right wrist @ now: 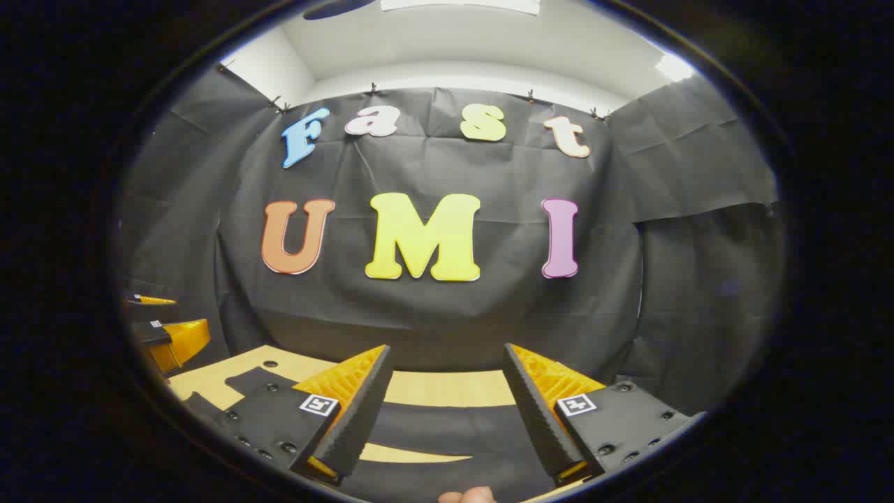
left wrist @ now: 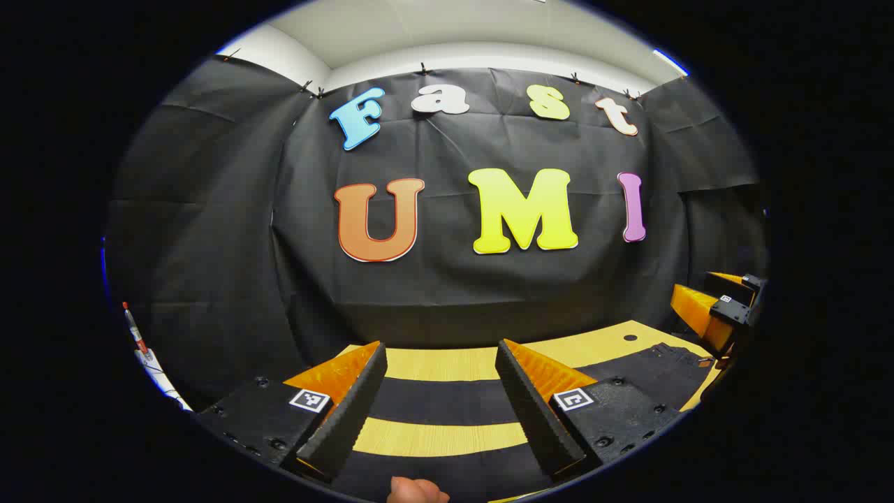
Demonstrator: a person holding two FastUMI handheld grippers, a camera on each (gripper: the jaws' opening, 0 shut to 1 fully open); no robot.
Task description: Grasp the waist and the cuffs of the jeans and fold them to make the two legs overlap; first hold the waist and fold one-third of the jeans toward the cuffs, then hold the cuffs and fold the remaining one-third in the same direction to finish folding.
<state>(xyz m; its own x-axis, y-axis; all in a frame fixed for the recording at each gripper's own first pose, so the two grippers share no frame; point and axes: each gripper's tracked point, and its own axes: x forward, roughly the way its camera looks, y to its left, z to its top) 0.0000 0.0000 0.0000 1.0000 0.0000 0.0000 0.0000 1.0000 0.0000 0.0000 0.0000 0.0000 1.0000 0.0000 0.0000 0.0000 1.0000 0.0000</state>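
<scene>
Jeans (left wrist: pixel 447 402) lie spread flat on the wooden table (left wrist: pixel 447 363), legs apart with table showing between. Left gripper (left wrist: pixel 441 391) and right gripper (right wrist: pixel 447 398) hover above them, fingers spread, holding nothing. Risk: dark denim edges are hard to see, so a pinch could catch only one layer.
</scene>
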